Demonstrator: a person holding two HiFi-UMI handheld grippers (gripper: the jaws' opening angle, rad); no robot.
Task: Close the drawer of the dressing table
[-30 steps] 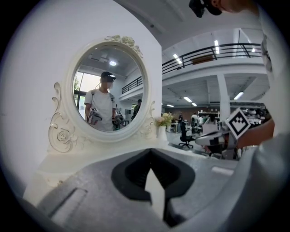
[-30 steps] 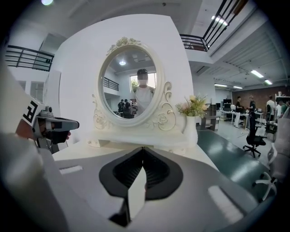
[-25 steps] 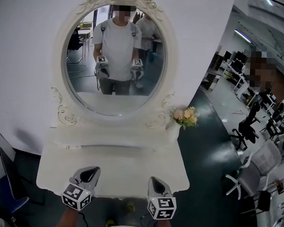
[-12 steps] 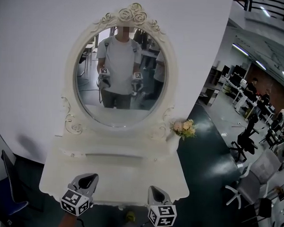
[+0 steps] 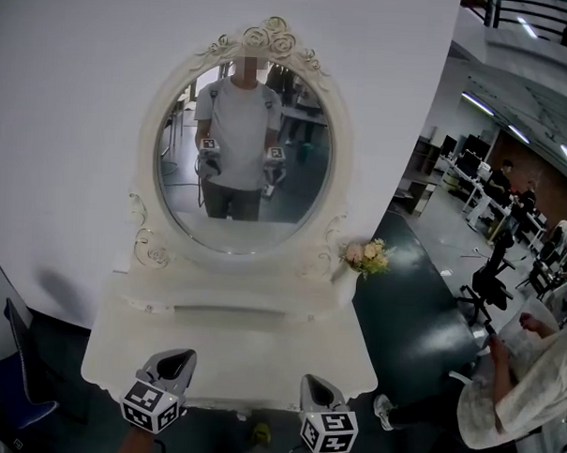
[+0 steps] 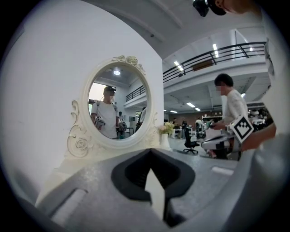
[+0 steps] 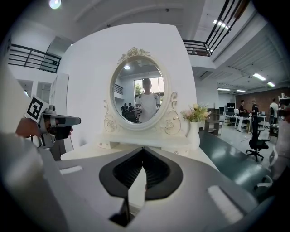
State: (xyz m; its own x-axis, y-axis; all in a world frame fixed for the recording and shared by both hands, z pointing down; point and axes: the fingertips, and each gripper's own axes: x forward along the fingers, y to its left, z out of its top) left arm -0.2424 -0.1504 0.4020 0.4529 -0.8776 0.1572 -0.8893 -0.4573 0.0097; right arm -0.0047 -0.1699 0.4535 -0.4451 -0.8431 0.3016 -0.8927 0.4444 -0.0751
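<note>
Left gripper (image 5: 177, 357): we hold it over the near edge of the dressing table, left of centre, pointing at the mirror; its jaws are together at the tips with nothing between them.
Left marker cube (image 5: 151, 405): it sits at the back of that gripper, just off the near edge.
Dressing table (image 5: 119, 350): white, with a scalloped top and a low raised tier along its back edge; it stands against a white wall.
Drawer (image 5: 228, 312): we see a long, shallow white front in the raised tier at the back edge, under the mirror, with a small knob near each end; it looks flush with the tier.
Mirror (image 5: 244, 172): oval, in a carved white frame with roses at the crown; it reflects us holding both grippers.
Right gripper (image 5: 320, 382): it hangs over the near edge, right of centre; its jaws are closed and empty.
Flowers (image 5: 367, 257): a pale bunch in a white vase at the back right corner.
Person (image 5: 530, 382): in a light top, on the dark floor right of the table.
</note>
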